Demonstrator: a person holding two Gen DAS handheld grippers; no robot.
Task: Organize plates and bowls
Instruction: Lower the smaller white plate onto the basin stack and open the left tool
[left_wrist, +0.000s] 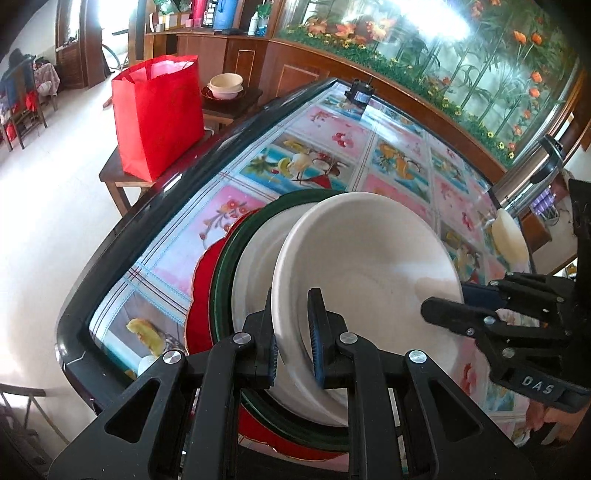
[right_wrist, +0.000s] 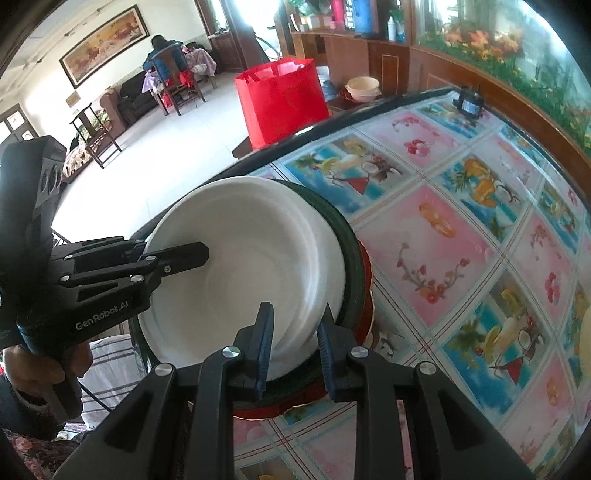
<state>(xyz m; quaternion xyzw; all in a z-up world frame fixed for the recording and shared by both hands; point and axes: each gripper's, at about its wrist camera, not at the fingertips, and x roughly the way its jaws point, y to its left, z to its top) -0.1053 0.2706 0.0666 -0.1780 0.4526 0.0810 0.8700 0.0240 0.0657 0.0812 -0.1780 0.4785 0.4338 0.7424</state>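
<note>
- A red bag (left_wrist: 159, 114) stands on a small wooden table (left_wrist: 110, 173).
- A patterned tablecloth (right_wrist: 461, 236) under glass.
- A small black device (right_wrist: 469, 101), perhaps a camera, near the far edge.

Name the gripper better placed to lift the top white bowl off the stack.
Neither clearly: the left gripper and right gripper each straddle the white bowl rim on opposite sides, so lifting together looks safest.

we see a pale tiled floor (right_wrist: 155, 155), a framed painting (right_wrist: 103, 42) on the white wall, a dark sofa (right_wrist: 136, 98), wooden chairs (right_wrist: 98, 138), bright daylight.
</note>
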